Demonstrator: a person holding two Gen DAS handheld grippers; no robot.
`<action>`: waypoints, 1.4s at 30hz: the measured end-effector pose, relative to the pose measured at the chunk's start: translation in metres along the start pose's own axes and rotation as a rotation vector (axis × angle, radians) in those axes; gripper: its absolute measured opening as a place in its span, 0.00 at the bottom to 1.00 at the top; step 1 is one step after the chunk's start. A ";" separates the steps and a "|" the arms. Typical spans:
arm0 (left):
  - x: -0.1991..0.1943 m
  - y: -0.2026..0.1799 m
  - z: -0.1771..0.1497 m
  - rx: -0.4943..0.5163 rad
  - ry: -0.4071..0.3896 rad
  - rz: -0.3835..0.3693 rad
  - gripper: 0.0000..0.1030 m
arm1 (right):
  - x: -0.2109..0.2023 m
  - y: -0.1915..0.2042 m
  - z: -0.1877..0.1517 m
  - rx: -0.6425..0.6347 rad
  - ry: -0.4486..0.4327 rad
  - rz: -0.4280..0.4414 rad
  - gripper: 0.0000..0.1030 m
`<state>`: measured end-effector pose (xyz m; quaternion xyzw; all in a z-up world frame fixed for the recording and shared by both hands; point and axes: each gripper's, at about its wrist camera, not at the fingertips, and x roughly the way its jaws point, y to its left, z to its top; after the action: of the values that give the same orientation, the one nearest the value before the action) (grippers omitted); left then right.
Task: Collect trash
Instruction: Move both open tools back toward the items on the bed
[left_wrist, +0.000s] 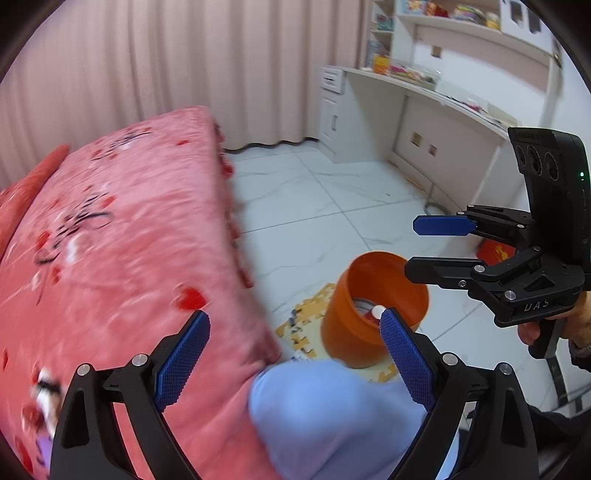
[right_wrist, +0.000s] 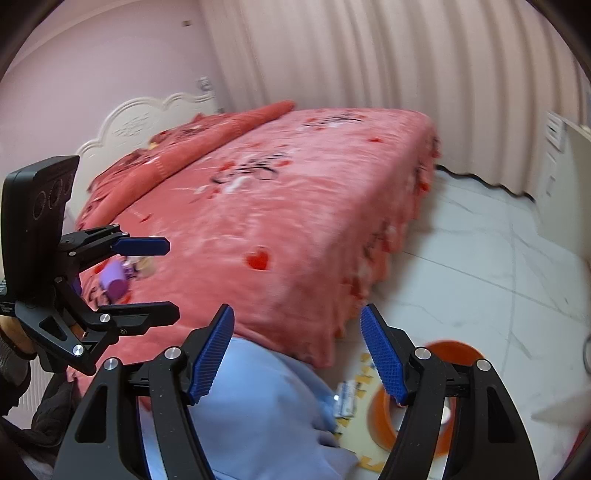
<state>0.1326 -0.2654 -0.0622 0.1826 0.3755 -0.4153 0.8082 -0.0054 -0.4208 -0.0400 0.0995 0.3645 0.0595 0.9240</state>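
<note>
Nearest the lenses: left gripper (left_wrist: 295, 354) spread wide, nothing between the pads; right gripper (right_wrist: 297, 354) also apart, a bit narrower, nothing held. Both pitched down and clear of bed and bin, so likely between picks rather than mid-grasp. Just below: pale blue cloth (left_wrist: 332, 413), possibly the person's knee, blocking part of the floor. Beside it, orange bin (left_wrist: 373, 310) upright on a puzzle-pattern foam mat (left_wrist: 306, 314), mouth up and within reach of both hands; sensible drop point. Some trash already inside, incl. a small white piece (left_wrist: 377, 312). Small packet (right_wrist: 345, 400) on the mat by the bin, probably a candidate. Further out on the pink bed (right_wrist: 314, 206): purple cup (right_wrist: 114, 282) on its side plus small blurred items near it, likely next. Red item (left_wrist: 495, 251) on floor beyond the right gripper, unclear what.
</note>
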 end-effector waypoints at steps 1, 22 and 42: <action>-0.008 0.006 -0.006 -0.014 -0.004 0.018 0.90 | 0.005 0.014 0.004 -0.022 0.001 0.024 0.70; -0.132 0.174 -0.142 -0.377 0.007 0.342 0.90 | 0.123 0.233 0.047 -0.320 0.108 0.316 0.70; -0.094 0.323 -0.159 -0.424 0.067 0.332 0.90 | 0.275 0.289 0.090 -0.361 0.237 0.386 0.70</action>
<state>0.2866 0.0709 -0.0998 0.0821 0.4456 -0.1828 0.8725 0.2456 -0.1020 -0.0916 -0.0066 0.4280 0.3094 0.8492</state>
